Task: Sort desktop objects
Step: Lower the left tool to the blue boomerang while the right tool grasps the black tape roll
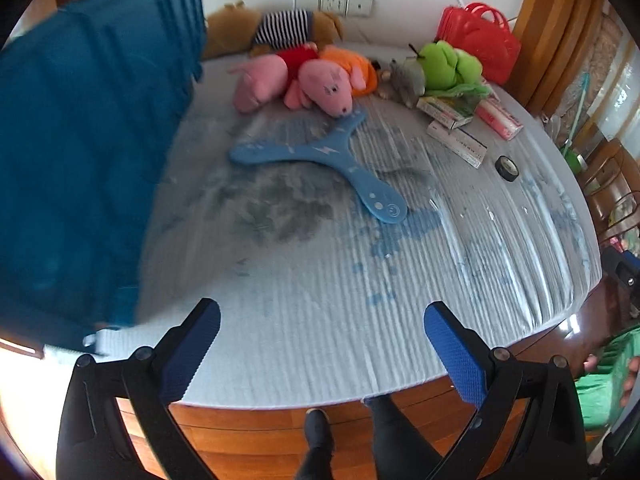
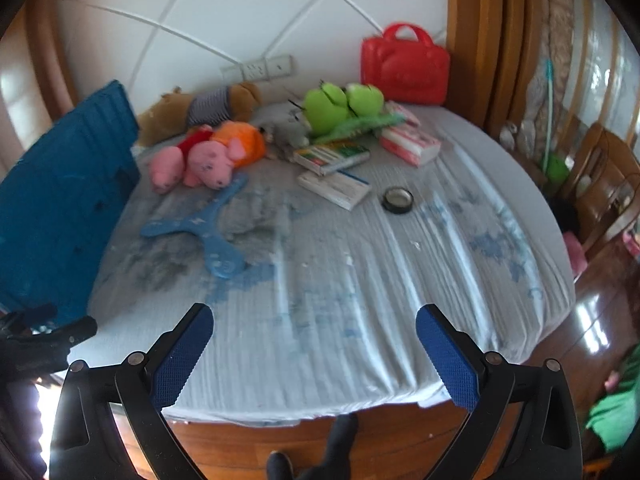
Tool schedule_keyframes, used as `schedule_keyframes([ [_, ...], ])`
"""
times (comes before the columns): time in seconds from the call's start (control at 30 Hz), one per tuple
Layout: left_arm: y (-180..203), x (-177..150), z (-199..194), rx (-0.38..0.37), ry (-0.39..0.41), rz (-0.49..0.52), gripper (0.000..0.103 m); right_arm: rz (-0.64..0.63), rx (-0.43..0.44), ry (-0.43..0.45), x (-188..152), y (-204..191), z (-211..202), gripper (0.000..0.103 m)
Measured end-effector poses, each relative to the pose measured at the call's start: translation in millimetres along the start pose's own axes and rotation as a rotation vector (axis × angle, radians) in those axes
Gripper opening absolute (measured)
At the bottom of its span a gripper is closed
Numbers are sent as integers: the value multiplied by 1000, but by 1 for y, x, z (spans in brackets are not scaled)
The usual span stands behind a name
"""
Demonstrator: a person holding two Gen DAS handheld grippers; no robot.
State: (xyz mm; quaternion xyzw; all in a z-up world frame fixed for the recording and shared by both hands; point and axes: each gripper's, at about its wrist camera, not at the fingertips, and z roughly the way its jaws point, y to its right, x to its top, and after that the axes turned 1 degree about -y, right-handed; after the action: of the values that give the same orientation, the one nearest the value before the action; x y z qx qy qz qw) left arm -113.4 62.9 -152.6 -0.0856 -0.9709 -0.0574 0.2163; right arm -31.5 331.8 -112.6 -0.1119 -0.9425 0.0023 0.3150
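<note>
Blue foam, cut into a flat three-armed boomerang (image 1: pixel 320 160), is lying on the pale striped cloth (image 1: pixel 320 300) near the middle of the table, one arm tip touching the snout of a pink plush pig (image 1: pixel 326 86); it is the loose item nearest both tools. Behind it a second pink plush (image 1: pixel 260 80), an orange plush (image 1: pixel 348 64), a brown plush in a striped shirt (image 1: pixel 276 28), a small grey plush (image 2: pixel 290 132) and a green plush frog (image 2: pixel 340 106) are crowding the far edge. To their right, flat cardboard boxes (image 2: pixel 332 170), a pink-and-white packet (image 2: pixel 410 144) and a black roll of tape (image 2: pixel 397 199) are lying apart from one another, with a red plastic case (image 2: pixel 404 66) standing against the wall. A large blue ribbed crate (image 1: pixel 80 140) is rising at the left edge, apparently the receiving bin. The left gripper (image 1: pixel 322 344) and right gripper (image 2: pixel 314 344) are both hovering over the near table edge, jaws spread wide and carrying nothing. The step in hand appears to be selection and approach; the next move is likely calling for a forward reach and a low, level closure on one thin arm of the boomerang.
</note>
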Motion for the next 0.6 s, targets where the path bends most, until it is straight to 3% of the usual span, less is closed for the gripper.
schedule_keyframes([
  [0.23,40,52,66,6,-120,-47,103,27,46,-101,45,65,79,103],
  [0.4,57,85,109,88,-127,-101,103,36,33,-131,89,113,136,100],
  [0.47,55,97,125,140,-126,-138,103,33,30,-143,102,123,160,83],
  [0.6,51,117,155,220,-120,-220,103,14,26,-194,121,133,206,68],
])
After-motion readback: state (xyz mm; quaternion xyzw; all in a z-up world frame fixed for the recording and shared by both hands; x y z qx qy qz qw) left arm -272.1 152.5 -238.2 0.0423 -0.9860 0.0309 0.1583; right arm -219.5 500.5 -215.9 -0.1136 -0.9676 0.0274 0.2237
